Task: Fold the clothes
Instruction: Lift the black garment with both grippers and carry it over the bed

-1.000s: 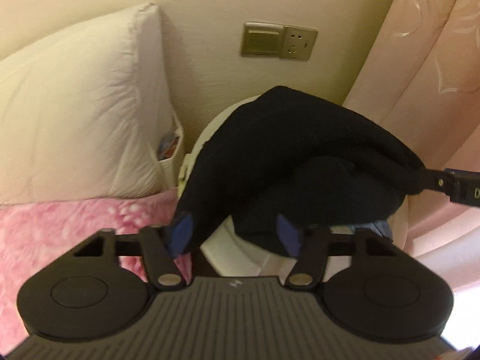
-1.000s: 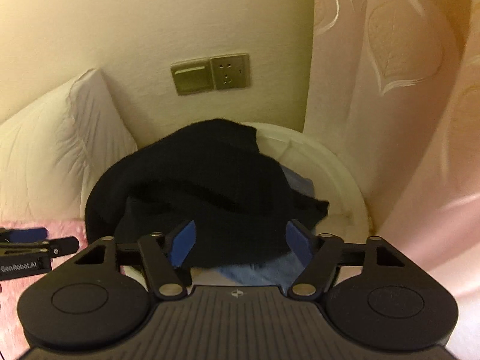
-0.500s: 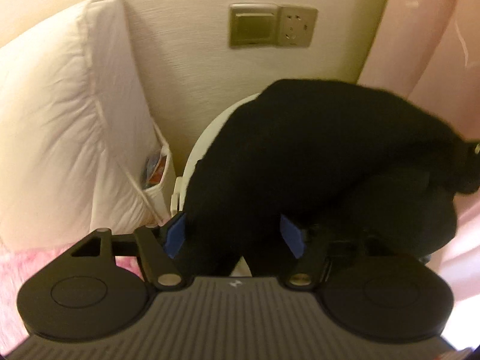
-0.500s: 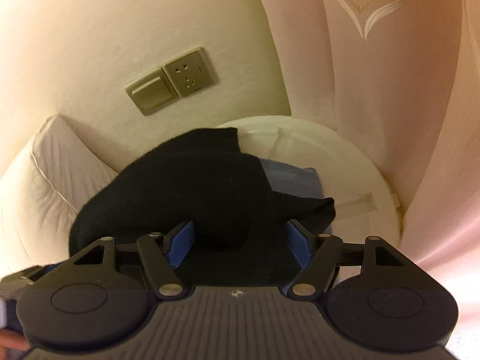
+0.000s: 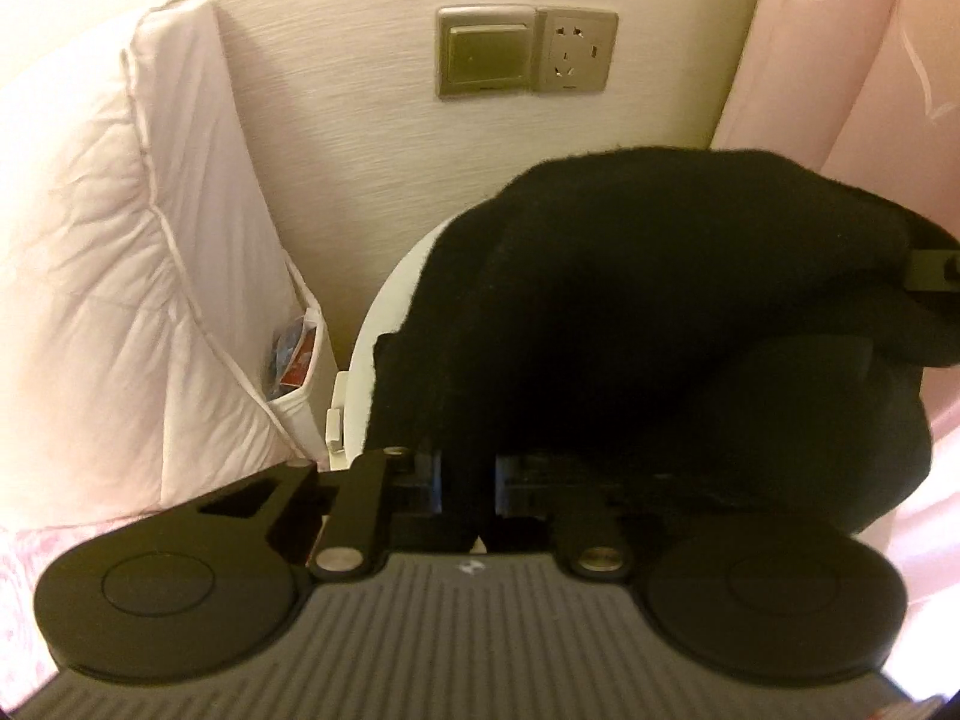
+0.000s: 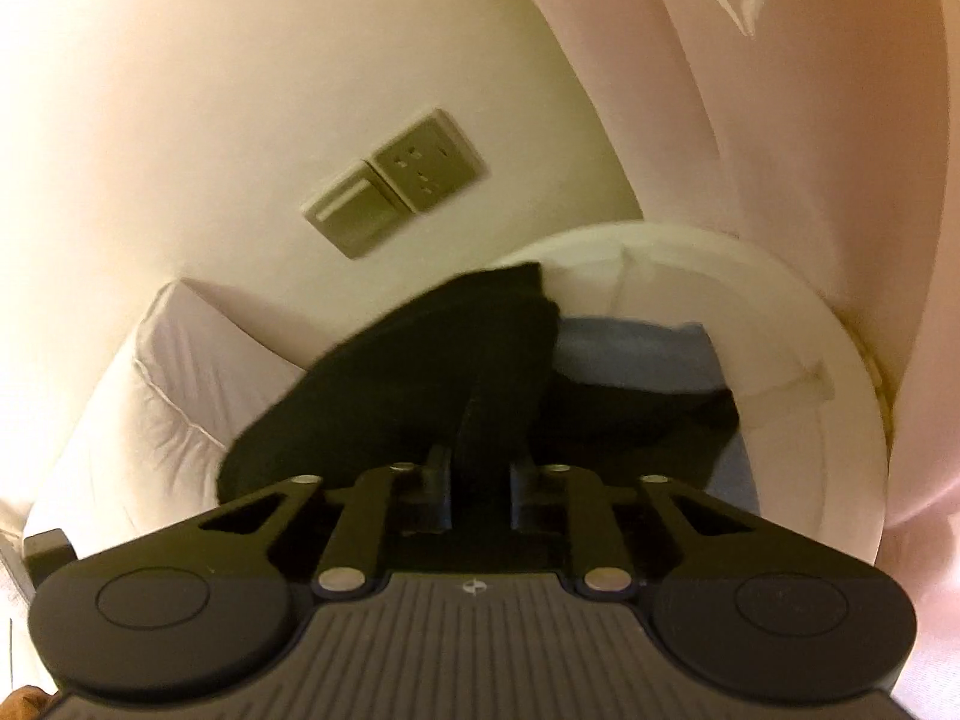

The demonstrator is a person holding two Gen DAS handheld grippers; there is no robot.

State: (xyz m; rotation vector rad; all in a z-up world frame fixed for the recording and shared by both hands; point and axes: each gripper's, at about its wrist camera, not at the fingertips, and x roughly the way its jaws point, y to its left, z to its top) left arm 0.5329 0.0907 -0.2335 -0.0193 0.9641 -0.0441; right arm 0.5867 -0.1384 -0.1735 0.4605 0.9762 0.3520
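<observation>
Both jaws closing, pinching black garment point(image 5: 630, 324): left gripper point(image 5: 468, 480), right gripper point(image 6: 479, 489).

No legible words, brand names or numbers anywhere. Only a small pale emblem point(image 5: 466, 567), too tiny to read, on the ribbed grey housing just behind the tongs in the left wrist view; same emblem point(image 6: 472, 586) in the right wrist view.

Black garment point(image 5: 660, 312): matt, fuzzy knit cloth
Pillow point(image 5: 120, 276): white creased cotton
Switch plate point(image 5: 486, 51): brushed metal
Basket point(image 6: 840, 420): smooth white plastic
</observation>
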